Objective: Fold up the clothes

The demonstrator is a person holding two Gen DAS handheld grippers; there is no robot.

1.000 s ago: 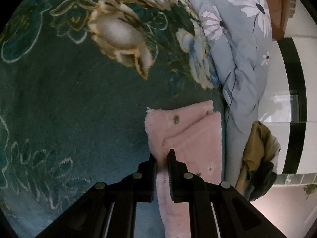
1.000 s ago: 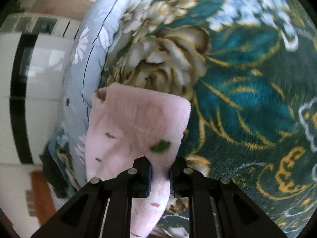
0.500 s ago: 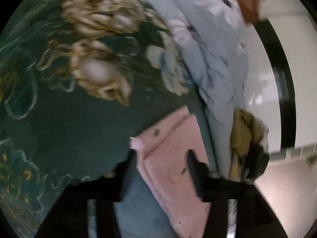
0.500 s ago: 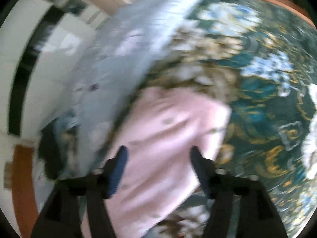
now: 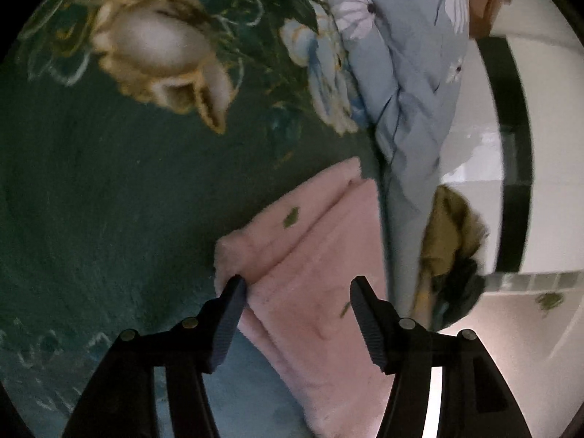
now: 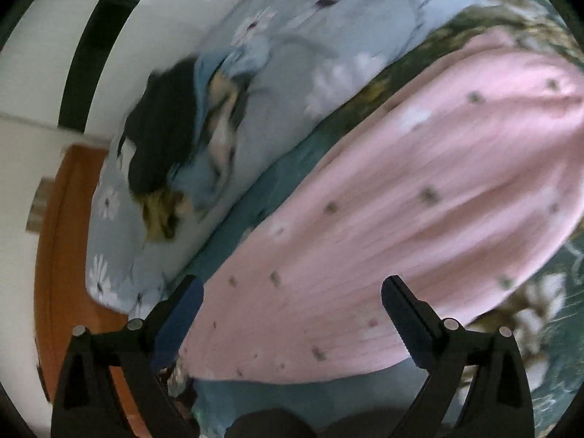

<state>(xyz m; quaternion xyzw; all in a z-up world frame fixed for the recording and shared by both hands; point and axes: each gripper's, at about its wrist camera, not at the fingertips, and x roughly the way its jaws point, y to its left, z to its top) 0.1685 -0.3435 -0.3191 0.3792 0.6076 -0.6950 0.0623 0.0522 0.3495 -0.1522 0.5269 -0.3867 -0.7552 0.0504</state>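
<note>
Both pairs of jaws stand wide apart and hold nothing. On my left gripper [image 5: 295, 288] the fingers straddle the near end of the pink garment [image 5: 321, 255], and the left fingertip [image 5: 233, 292] sits right at the garment's folded corner; I cannot tell whether it touches the fleece or only overlaps it in view. On my right gripper [image 6: 292, 292] the fingers frame the same pink garment [image 6: 401, 182] from its other side, with pink fleece filling the gap between them and neither pad pressed on it.

The garment lies folded on the green floral blanket [image 5: 109, 200] that covers the bed. In the left wrist view it shows as a layered strip, one fold lying over another, with small green specks on the pink. It runs along the blanket's edge, just beside the light blue daisy-print quilt [image 5: 408, 84] bunched up there. In the right wrist view the garment looks broad and smooth, dotted with small marks, though the picture is blurred.

On the quilt, toward the white wall, lies a crumpled heap of olive and dark clothing [image 5: 452, 241]. An orange-brown wooden bed frame [image 6: 62, 237] shows past the quilt in the right wrist view.
</note>
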